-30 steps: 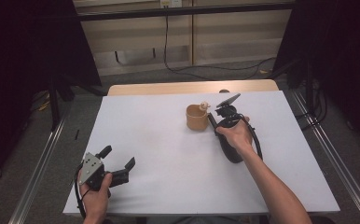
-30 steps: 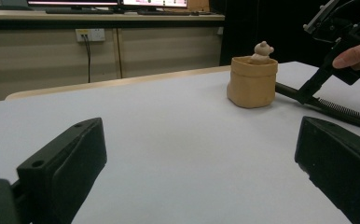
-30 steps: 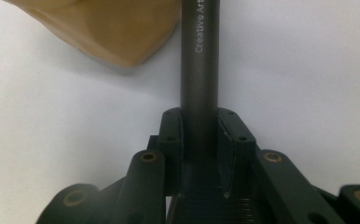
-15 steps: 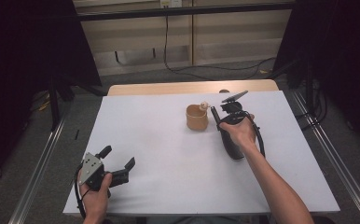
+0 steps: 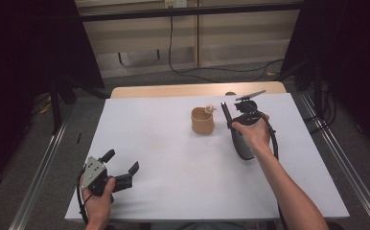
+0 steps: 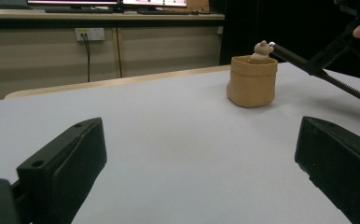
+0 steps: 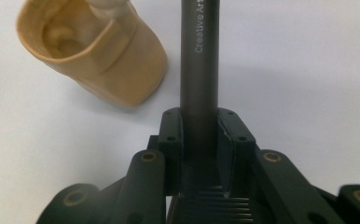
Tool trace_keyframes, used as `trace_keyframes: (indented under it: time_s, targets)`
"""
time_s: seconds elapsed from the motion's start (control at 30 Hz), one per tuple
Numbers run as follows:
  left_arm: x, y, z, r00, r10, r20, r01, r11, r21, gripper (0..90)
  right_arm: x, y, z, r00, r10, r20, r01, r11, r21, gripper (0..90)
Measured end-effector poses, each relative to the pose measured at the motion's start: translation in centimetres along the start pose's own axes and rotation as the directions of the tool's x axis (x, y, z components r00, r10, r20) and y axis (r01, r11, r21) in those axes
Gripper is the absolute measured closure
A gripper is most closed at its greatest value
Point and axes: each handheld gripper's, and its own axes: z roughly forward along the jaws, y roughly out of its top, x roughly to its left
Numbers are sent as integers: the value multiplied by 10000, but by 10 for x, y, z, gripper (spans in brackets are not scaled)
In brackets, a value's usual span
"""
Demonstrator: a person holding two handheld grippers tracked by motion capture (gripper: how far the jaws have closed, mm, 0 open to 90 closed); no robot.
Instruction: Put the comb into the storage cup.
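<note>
Currently, right tool: clenched on a dark grey pen, its tip by the tan pouch rim.
Pouch: on the counter, at 1 o'clock from the left tool, small figure inside.
Left tool: released, holding nothing.
Risk: a slanted pen could nudge the soft pouch over or catch the figure.

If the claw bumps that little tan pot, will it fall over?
Probably not easily: the tan pot looks squat and wide-bottomed. Its walls look soft and wrinkled, so it may dent or slide on the smooth white table. The small figure sitting at its rim might wobble.
</note>
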Motion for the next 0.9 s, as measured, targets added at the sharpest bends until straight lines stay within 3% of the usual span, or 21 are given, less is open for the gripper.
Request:
trace_keyframes:
  time_s: [0.3, 0.4, 0.67, 0.77, 0.9]
  targets:
    - [0, 0, 0, 9999, -41, -114, 41, 10000, -5, 22, -5, -5, -10, 9990, -433, 95, 438, 9968, -673, 727]
    - [-1, 0, 1, 10000, -61, -36, 61, 10000, 42, 22, -7, -8, -14, 9988, -484, -62, 478, 9958, -784, 727]
    - [0, 0, 1, 10000, 16, 93, -18, 9998, 222, 22, -10, -20, -26, 9919, -1208, -393, 1150, 9855, -1244, 727]
    - [-1, 0, 2, 9998, -6, 189, 2, 9997, 231, 22, -14, -23, -32, 9908, -1218, -587, 1130, 9844, -1348, 727]
    - [1, 0, 2, 9997, -22, 234, 16, 9997, 258, 22, -17, -28, -38, 9846, -1534, -835, 1399, 9789, -1487, 727]
